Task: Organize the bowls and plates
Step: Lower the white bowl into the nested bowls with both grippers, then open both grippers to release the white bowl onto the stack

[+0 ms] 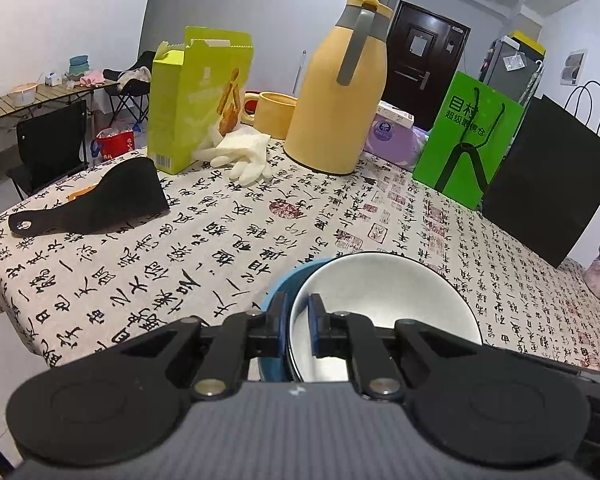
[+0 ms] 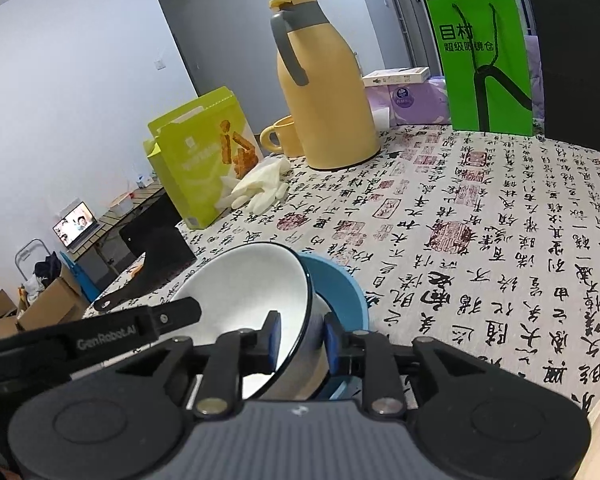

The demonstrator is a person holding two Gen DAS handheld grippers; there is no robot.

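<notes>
Black and flat, a scoop [image 1: 100, 204] lies at the far left of the table [image 1: 220, 240], which wears a cloth covered in black writing. Just past it stands a green snack box [image 1: 198, 100] with its top torn open, and a white glove [image 1: 244, 152] lies limp against the box. Next comes a small yellow cup [image 1: 274, 110], then a tall yellow jug [image 1: 340, 92] with a gray handle. Behind the jug sits a purple pack [image 1: 390, 140] with a flat white box on top. Further right a bright green bag [image 1: 468, 136] stands up, and a black bag [image 1: 548, 180] stands beside it. Near the front edge of the table, a white bowl [image 1: 384, 312] sits tilted inside a blue bowl [image 1: 284, 292]. The left gripper [image 1: 298, 328] has its jaws close together, pinching the rims of both bowls at once, with one pad outside the blue bowl and one pad inside the white bowl. From the other side, the right gripper [image 2: 300, 340] has narrow jaws too, and they clamp only the rim of the white bowl [image 2: 244, 292], one blue pad inside it and one outside. The blue bowl [image 2: 340, 292] peeks out behind the white one there.
</notes>
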